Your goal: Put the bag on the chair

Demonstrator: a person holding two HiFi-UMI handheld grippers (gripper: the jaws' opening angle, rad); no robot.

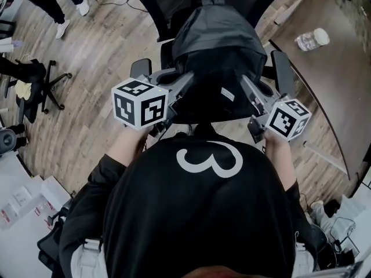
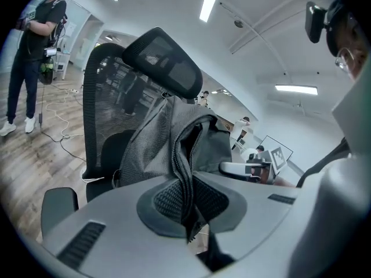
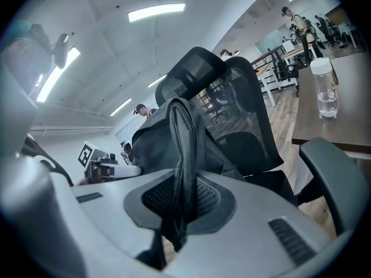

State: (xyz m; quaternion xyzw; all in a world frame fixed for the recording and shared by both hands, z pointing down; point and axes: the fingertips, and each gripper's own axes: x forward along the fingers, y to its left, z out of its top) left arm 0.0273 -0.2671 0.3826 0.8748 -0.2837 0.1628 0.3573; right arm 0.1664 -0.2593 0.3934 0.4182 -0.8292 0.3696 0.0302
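Observation:
A dark grey backpack (image 1: 215, 51) hangs over the seat of a black mesh office chair (image 1: 279, 68); whether it rests on the seat cannot be told. My left gripper (image 1: 174, 100) is shut on a fold of the bag's zippered edge (image 2: 184, 172) on its left side. On the bag's right side, my right gripper (image 1: 250, 97) is shut on a strap-like fold (image 3: 182, 172). The chair's headrest (image 2: 162, 62) and mesh back (image 3: 243, 97) rise just behind the bag (image 3: 151, 143). Each gripper view shows the other gripper across the bag.
A wooden desk (image 1: 330, 57) with a clear plastic bottle (image 1: 311, 39) stands to the right of the chair. Another office chair (image 1: 35, 86) is on the wood floor at left. A person (image 2: 32, 57) stands further back at left. Cables lie on the floor.

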